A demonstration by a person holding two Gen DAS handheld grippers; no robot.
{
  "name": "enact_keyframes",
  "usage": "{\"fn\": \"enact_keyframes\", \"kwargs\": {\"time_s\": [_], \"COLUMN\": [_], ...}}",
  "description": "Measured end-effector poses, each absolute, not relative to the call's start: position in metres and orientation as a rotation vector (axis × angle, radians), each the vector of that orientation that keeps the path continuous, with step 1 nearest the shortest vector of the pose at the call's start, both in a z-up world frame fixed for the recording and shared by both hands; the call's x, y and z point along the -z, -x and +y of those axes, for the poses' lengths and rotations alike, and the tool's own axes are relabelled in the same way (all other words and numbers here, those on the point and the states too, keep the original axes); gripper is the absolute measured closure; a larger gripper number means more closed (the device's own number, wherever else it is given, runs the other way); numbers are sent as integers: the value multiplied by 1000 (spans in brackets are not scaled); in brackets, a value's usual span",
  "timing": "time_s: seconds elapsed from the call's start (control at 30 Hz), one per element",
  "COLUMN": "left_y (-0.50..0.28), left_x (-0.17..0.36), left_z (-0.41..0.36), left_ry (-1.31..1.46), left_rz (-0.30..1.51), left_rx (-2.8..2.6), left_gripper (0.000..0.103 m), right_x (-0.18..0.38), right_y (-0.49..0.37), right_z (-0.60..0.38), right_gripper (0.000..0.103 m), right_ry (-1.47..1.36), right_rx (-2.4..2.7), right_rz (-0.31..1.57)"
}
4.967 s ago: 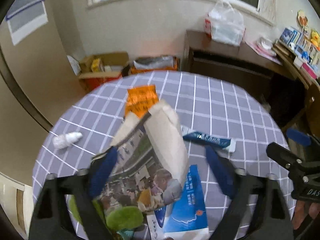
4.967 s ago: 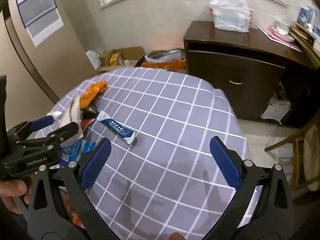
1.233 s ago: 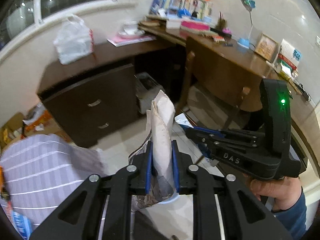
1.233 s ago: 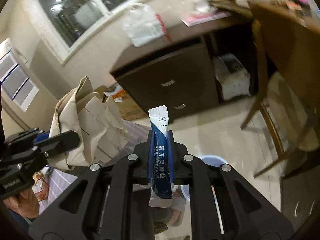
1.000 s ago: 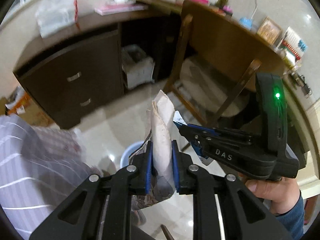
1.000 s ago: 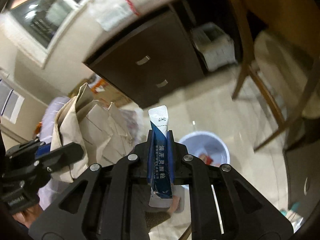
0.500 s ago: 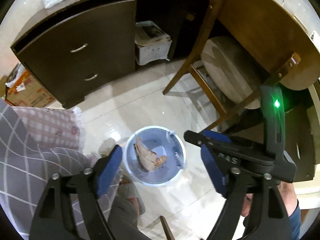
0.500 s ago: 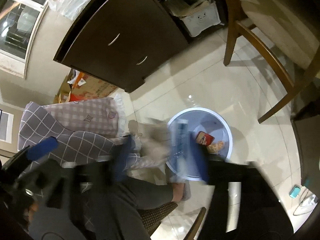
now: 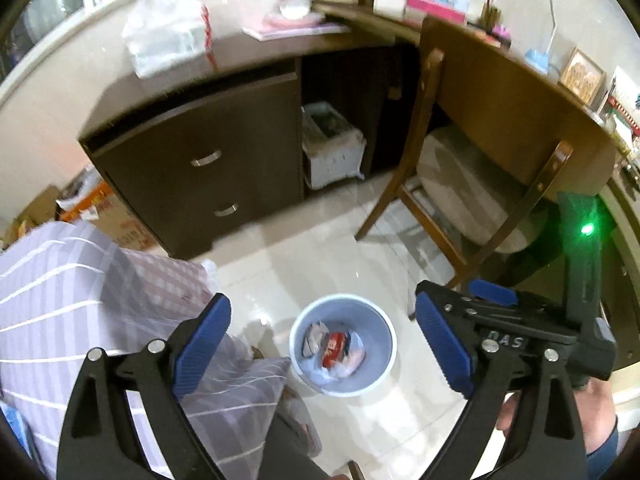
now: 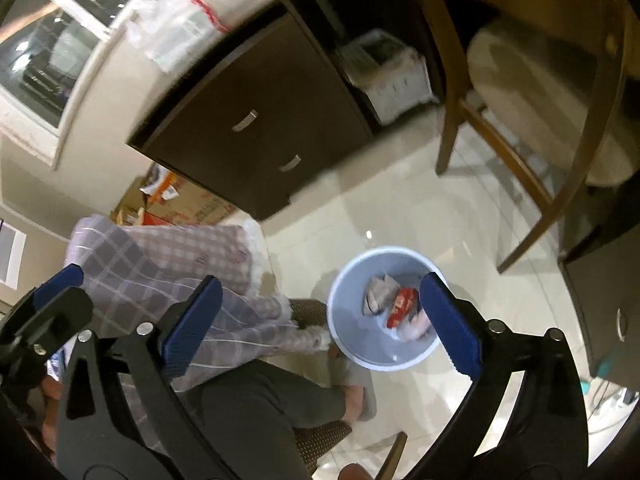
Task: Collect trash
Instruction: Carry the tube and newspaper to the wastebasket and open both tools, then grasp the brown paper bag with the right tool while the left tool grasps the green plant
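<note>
**Both grippers wide and empty above the bin**

While both pairs of fingers are spreading apart, nothing lies between them. The left gripper [image 9: 322, 344] hangs over the floor with its blue pads well separated, and through the gap the pale blue trash bin [image 9: 380, 376] shows on the shiny tiles below. The trash [image 9: 334, 346] lies inside that bin: a crumpled paper bag at the left, a red wrapper in the middle, a pale scrap at the right, all far under the fingertips and touching neither pad. The right gripper [image 10: 320, 316] is just as empty, its jaws still widening; from its camera the bin [image 10: 348, 344] sits lower right of centre, and the right-hand finger [image 10: 450, 324] overlaps the bin's rim in the view. The same trash [image 10: 396, 304] rests at the bottom, close beside that finger in the picture but well below it. A checked tablecloth [image 9: 60, 292] drapes at the left, near the bin. A wooden chair [image 9: 472, 184] and a dark cabinet [image 9: 200, 168] stand beyond.
</note>
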State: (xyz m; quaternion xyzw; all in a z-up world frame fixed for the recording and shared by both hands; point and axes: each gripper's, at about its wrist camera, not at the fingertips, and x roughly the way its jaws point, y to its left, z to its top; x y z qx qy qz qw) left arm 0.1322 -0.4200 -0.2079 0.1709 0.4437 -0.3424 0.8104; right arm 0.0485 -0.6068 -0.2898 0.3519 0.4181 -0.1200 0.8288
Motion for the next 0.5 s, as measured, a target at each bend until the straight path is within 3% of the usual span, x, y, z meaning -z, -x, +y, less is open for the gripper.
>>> {"fn": "enact_keyframes", "kwargs": {"time_s": [0.27,0.5], "left_y": [-114,-113], "left_x": [143,106], "left_z": [-354,-280], "left_ry": [-296,-223], "left_rz": [795,728], "left_rx": [649,540], "left_gripper": [11,11], "right_x": [194,143], "right_y": [-49,-66], "right_z": [-553,-488], "right_gripper": [6,6], "right_ry": [-620,-519], "right_rx": [154,38], "right_rz": [749,700]}}
